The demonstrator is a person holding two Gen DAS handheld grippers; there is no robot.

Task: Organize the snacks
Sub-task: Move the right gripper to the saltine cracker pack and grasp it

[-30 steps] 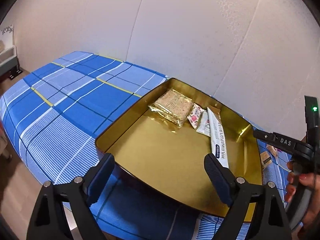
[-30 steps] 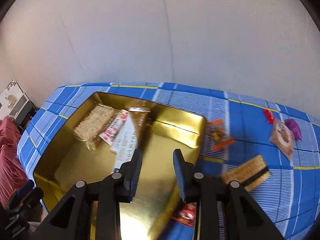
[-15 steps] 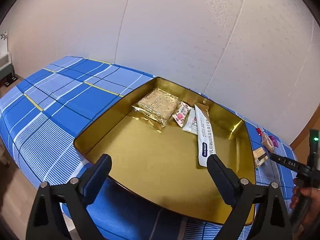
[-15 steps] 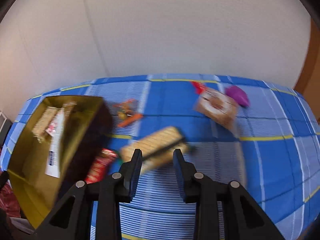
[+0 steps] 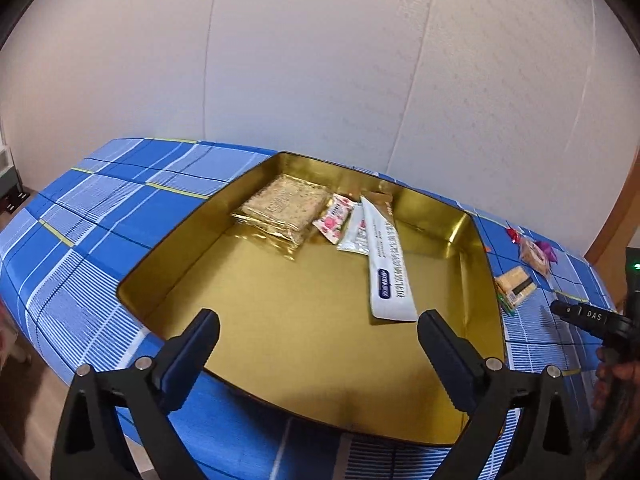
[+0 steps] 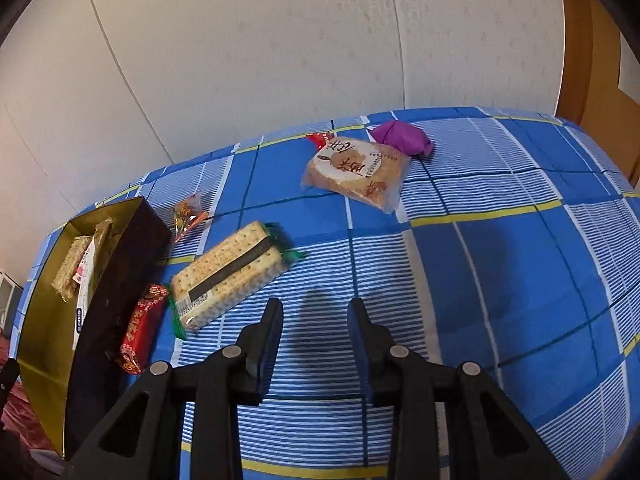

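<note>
A blue plaid cloth point(image 6: 500, 264) carries a gold tin point(image 5: 192, 240) and loose snack packets point(image 6: 228, 276).

Gold tin point(image 5: 180, 256), open, on blue plaid cloth; inside at far end: cracker pack point(image 5: 284, 206), pink sachet point(image 5: 335, 218), long white tube point(image 5: 386, 260), all flat. Outside, beside tin: red candy point(image 6: 142, 326), banded cracker pack point(image 6: 230, 274), orange candy point(image 6: 188, 212). Farther off: round cake pack point(image 6: 358, 170) w/ purple wrapper point(image 6: 402, 138) touching.

The left wrist view looked steeply down from the bed's near edge into the gold tin point(image 5: 476, 236), close by. The right wrist view looked down over the blue plaid bedspread point(image 6: 500, 264) toward the wall. Both shared the tin point(image 6: 120, 216) and cracker pack point(image 6: 228, 276) point(image 5: 516, 284)
</note>
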